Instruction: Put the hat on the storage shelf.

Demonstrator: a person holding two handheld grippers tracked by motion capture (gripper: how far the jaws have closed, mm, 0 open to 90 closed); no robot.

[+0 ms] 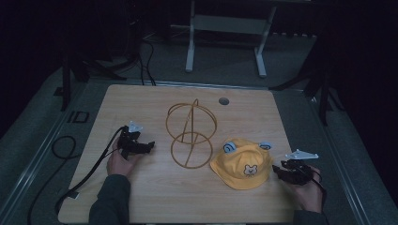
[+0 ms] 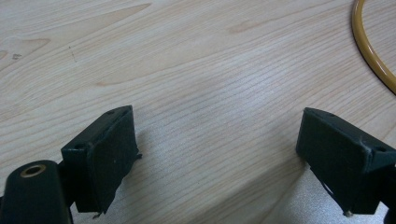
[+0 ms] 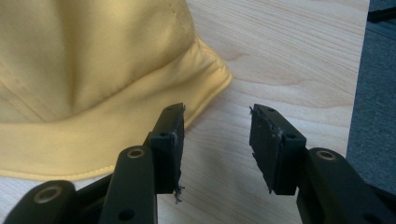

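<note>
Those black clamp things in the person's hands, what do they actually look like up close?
Each is a black handheld tool. The left gripper and right gripper both end in two blocky black jaws with flat, slightly frayed pads and small screw holes. A pale grey three-cornered plate sits on top, and a black cable trails off. The sleeve is dark grey-green.
</note>
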